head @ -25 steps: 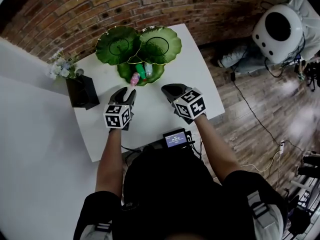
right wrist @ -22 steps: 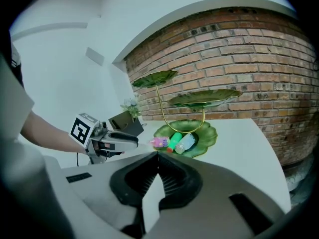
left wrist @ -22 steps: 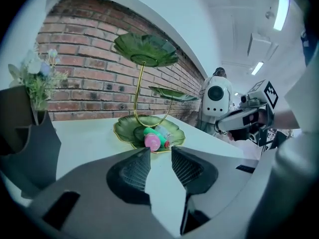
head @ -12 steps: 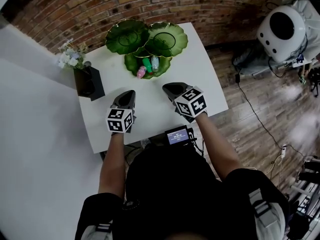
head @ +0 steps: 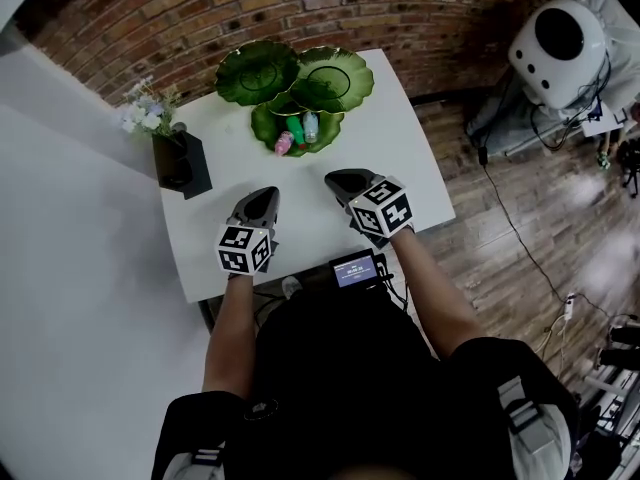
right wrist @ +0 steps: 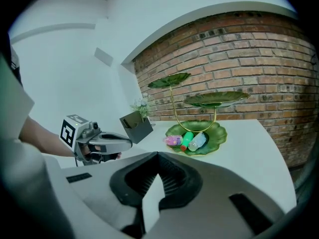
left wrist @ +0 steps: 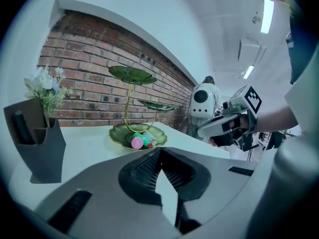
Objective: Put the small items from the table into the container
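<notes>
Table: the white table stands against a brick wall on a wood floor.
Stand: a green leaf stand sits at the far end of the table, close to the wall. It has one low dish and two top dishes held up higher.
Small items: three small things lie in the low dish, close side by side. There is a pink item, a green item and a clear item. The pink one is on the left, the green one in the middle and the clear one on the right.
Left gripper: the left gripper is held over the near part of the table. Its jaws are pressed tight together with nothing in them. It points toward the low dish but is well apart from it.
Right gripper: the right gripper is beside the left one, over the near part of the table too. Its jaws are squeezed together and hold nothing. It also points toward the low dish from well back.
Holder: a black holder stands on the left side of the table. Small pale flowers stick out of it.
Screen: a small screen sits at the near edge of the table, between the two arms.
Person: a person in a dark top stands at the near edge, with one gripper in each hand.
Floor: a round white machine with a dark front is off to the right, with cables near it.
</notes>
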Motion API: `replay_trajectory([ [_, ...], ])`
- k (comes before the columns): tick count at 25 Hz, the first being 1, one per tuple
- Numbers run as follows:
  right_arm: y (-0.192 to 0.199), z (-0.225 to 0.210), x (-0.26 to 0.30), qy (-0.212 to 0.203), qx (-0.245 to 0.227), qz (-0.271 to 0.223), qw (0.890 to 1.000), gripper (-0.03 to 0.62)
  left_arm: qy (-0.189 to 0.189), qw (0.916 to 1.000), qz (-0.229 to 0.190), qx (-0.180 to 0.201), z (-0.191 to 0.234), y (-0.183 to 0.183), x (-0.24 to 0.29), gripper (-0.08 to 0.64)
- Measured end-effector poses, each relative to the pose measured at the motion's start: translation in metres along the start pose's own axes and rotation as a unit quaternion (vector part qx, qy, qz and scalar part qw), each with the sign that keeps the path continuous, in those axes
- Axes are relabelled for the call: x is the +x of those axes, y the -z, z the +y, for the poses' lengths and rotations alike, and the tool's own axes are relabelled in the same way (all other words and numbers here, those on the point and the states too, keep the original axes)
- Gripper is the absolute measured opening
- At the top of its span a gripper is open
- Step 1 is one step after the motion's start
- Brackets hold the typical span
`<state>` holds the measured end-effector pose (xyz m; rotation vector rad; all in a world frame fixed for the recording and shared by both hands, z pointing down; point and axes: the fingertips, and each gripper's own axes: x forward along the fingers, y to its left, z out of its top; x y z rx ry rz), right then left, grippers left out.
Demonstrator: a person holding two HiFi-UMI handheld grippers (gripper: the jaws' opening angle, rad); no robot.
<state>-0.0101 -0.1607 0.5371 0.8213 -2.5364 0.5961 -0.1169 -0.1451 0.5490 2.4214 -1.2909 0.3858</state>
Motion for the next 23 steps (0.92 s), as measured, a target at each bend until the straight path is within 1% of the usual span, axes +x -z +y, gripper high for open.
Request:
replay_trajectory([
  [10,0.000,-0.003,-0.010,0.005,0.004,-0.007,1.000,0.015,0.029,0.9996,-0.006,-0.002,-0.017,-0.002,0.001,0.011],
  [23,0.002,-0.003,-0.013,0.011,0.005,-0.010,1.000,0.015,0.039,0.9991,0.000,0.013,-0.020,0.000,0.000,0.011],
])
